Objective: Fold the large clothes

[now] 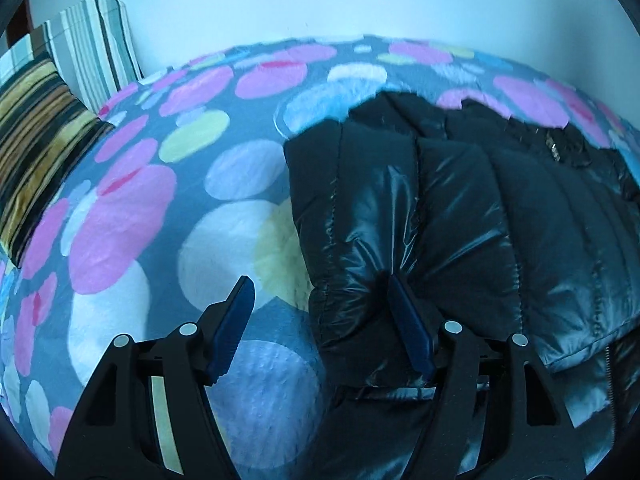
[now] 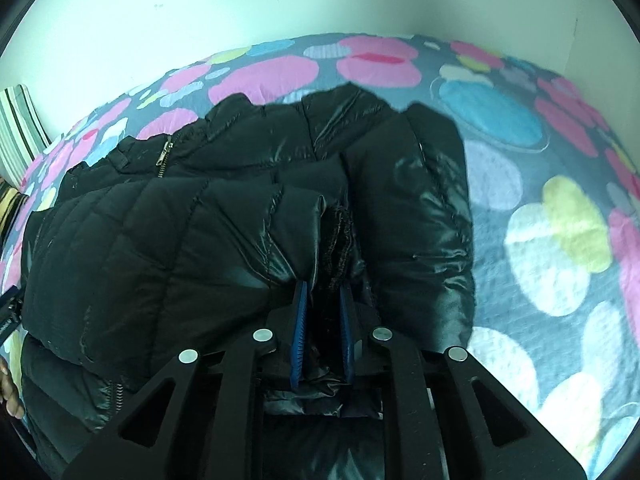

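A shiny black quilted puffer jacket (image 1: 460,208) lies on a bed with a dotted cover (image 1: 160,184). My left gripper (image 1: 320,292) is open at the jacket's left edge; its right finger (image 1: 408,320) rests on the fabric and its left finger (image 1: 236,320) is over the bedcover. In the right wrist view the jacket (image 2: 160,240) fills the middle, with a zipper pull (image 2: 164,156) near the top. My right gripper (image 2: 324,300) is shut on a bunched fold of the jacket with a dark knit cuff (image 2: 340,240) between the fingers.
Striped pillows (image 1: 52,120) lean at the bed's head on the left, against a pale wall (image 1: 320,0). The dotted bedcover (image 2: 560,220) stretches right of the jacket. A wall corner (image 2: 576,28) bounds the bed at the far right.
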Demonstrator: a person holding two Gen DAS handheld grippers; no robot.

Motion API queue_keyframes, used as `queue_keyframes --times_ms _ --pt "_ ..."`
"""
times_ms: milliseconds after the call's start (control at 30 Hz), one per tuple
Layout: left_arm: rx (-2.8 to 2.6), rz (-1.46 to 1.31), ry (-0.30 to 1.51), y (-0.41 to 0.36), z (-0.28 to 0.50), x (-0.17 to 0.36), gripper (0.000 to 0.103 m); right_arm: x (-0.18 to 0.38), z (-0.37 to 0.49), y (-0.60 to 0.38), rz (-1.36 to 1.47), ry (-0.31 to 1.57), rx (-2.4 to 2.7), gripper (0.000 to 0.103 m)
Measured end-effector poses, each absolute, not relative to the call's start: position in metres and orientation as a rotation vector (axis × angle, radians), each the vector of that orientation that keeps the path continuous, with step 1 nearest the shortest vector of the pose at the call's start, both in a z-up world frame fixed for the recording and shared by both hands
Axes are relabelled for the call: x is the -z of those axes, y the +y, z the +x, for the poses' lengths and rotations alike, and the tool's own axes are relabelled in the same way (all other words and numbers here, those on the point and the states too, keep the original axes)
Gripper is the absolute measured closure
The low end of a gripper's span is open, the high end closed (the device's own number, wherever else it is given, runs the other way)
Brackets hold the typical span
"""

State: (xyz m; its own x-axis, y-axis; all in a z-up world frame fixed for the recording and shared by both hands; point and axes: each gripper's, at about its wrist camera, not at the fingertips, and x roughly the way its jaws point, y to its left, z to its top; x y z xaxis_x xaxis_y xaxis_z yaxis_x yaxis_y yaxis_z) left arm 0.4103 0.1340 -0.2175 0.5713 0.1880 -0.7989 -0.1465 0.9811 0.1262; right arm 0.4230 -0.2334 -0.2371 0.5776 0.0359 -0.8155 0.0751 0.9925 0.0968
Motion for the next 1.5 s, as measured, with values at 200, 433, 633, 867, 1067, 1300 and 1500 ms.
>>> queue_keyframes --times_ms 200,433,633,867,1067,1300,1500 --pt "-0.209 0.047 0.913 0.135 0.404 0.206 0.031 0.238 0.422 -0.24 0.171 0.959 0.004 0.087" --pt "-0.191 -0.002 0.793 0.14 0.389 0.156 0.031 0.194 0.402 -0.24 0.149 0.849 0.041 0.071" --pt "-0.136 0.044 0.849 0.119 0.433 0.173 0.031 0.185 0.426 -0.218 0.116 0.831 -0.066 0.071" --pt "-0.108 0.028 0.966 0.118 0.451 0.218 0.027 0.237 0.461 -0.216 0.093 0.984 -0.092 0.071" --pt "-0.166 0.056 0.883 0.116 0.428 0.189 0.029 0.225 0.451 -0.21 0.072 0.932 -0.076 0.069" --pt "-0.117 0.028 0.879 0.116 0.403 0.189 0.029 0.2 0.404 -0.214 0.068 0.875 -0.059 0.067" --pt "-0.105 -0.019 0.921 0.123 0.411 0.204 0.028 0.233 0.414 -0.214 0.066 0.935 -0.07 0.064"
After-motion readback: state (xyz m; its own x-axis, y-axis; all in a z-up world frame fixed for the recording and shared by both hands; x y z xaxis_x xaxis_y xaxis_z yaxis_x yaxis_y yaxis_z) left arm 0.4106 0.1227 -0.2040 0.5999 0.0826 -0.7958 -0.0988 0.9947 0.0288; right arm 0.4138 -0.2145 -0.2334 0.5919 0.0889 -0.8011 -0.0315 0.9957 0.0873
